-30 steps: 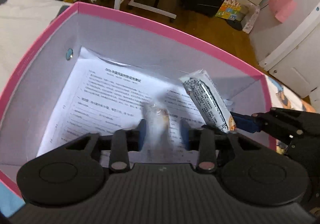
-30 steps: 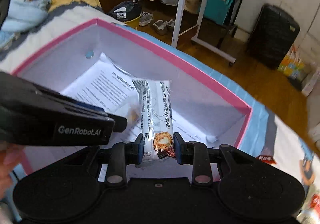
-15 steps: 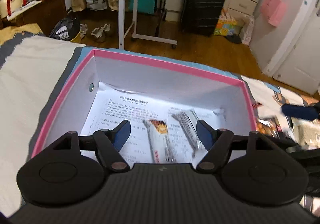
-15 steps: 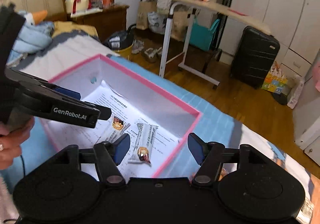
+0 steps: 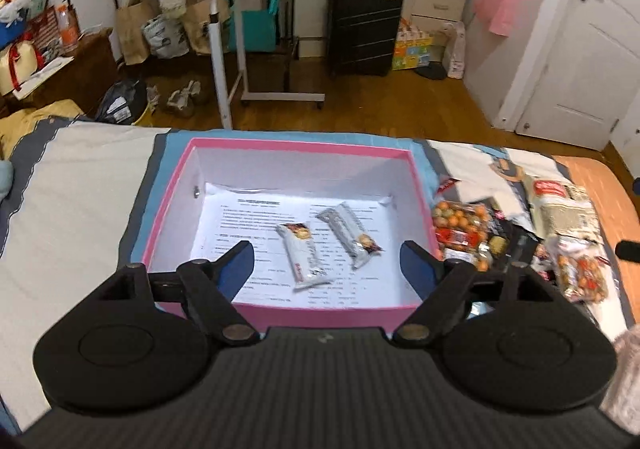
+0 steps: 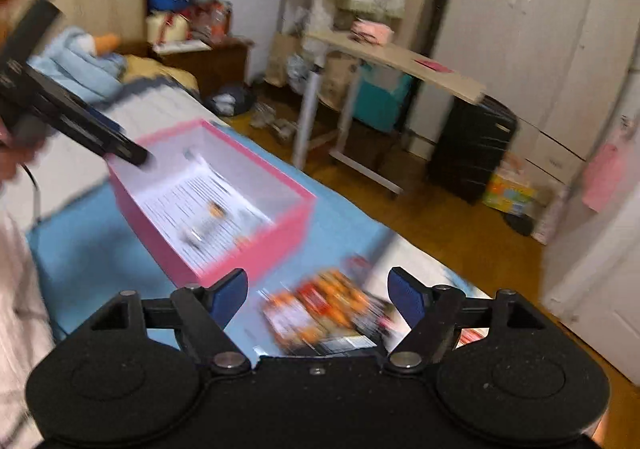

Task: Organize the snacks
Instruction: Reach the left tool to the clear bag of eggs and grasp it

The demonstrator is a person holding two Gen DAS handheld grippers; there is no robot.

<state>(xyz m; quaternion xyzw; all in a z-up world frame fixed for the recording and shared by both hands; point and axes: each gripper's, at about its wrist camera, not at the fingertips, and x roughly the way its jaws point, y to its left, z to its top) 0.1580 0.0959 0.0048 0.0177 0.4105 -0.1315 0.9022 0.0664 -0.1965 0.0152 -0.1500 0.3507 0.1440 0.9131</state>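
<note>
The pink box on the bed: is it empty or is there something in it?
Not empty. The pink box holds two wrapped snack bars lying flat on a printed sheet.

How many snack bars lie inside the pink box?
2. One snack bar lies mid-floor in the pink box; the other snack bar sits just right of it. None seem hidden.

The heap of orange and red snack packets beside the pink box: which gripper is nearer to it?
Right. The right gripper hovers open directly over the heap of snack packets; the left gripper hangs open over the pink box, beside the heap.
</note>
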